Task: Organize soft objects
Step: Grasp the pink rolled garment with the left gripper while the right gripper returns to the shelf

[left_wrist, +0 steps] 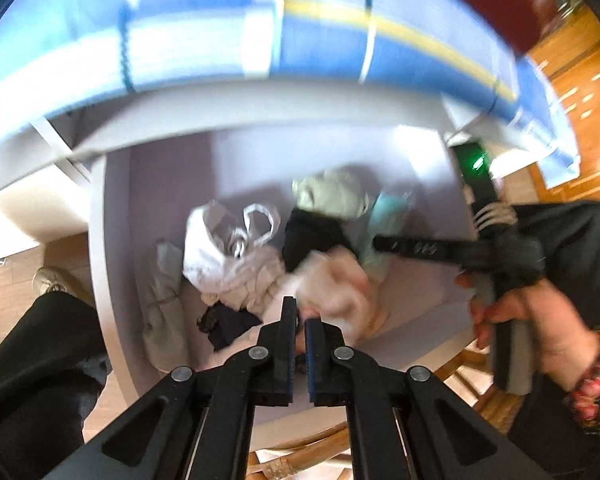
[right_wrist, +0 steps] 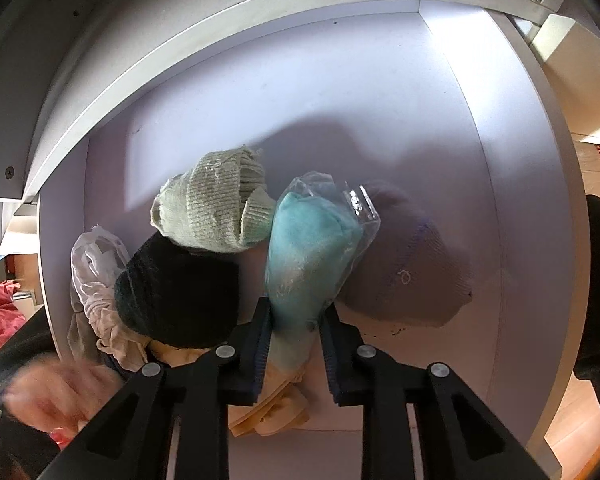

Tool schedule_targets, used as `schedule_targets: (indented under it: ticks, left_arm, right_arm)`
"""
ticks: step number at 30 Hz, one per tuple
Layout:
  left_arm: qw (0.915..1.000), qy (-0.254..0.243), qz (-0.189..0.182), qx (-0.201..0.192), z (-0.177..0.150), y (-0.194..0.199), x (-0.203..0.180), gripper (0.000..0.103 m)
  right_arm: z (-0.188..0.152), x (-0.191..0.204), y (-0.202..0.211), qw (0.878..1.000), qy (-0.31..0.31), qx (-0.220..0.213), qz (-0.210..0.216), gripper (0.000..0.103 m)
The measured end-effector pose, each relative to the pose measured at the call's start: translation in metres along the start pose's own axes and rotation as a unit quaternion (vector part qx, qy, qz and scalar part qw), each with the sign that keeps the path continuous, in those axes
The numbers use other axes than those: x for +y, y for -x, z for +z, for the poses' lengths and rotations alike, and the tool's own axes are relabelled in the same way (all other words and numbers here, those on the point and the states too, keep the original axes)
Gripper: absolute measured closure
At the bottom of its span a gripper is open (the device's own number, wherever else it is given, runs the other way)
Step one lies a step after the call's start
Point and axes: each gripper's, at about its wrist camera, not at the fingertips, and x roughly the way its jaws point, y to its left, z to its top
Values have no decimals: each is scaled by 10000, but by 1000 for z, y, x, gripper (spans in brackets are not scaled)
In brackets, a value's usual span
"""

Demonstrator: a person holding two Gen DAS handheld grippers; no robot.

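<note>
While resting inside the drawer (right_wrist: 531, 240), right gripper (right_wrist: 294, 332) is grasping the bagged teal hat (right_wrist: 311, 248) beside the black beanie (right_wrist: 180, 288), left gripper (left_wrist: 301, 330) is clenching pale pink cloth (left_wrist: 331, 288).

Blue striped mattress (left_wrist: 204, 20) sits above the white drawer (left_wrist: 100, 240). Wood floor (left_wrist: 579, 92) right of the mattress. Rattan chair frame (left_wrist: 300, 456) below the drawer's front edge.

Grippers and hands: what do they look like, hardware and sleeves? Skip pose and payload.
Both the left gripper and the right gripper are matte black linkages with round silver pivot pins and triangular cut-outs; the fingers carry ribbed dark-blue pads. Seen from the left wrist, the right hand is bare, gripping a grey-black handle, with a dark floral cuff. No cables are visible.
</note>
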Motion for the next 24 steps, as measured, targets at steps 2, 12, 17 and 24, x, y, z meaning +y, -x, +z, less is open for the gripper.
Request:
schedule_targets:
  ticks: [2,12,17,24]
  left_arm:
    - [9997,-43,-78,-215,5,16,-3,99]
    - [9975,-510,440,214,12,-3,-21,30]
    - [9887,-837,889,871,7,-55,-26,4]
    - [9677,-1387,1577,1392,-2,-109,-28,55]
  right_arm:
    - [0,3,-2,10000,30,-3,-21,80]
    - [0,12,-8,9999,110,27,-77,80]
    - [1,8,-10,9999,82,60,-37,80]
    - [2,6,-14,9999,89,68,-29,80]
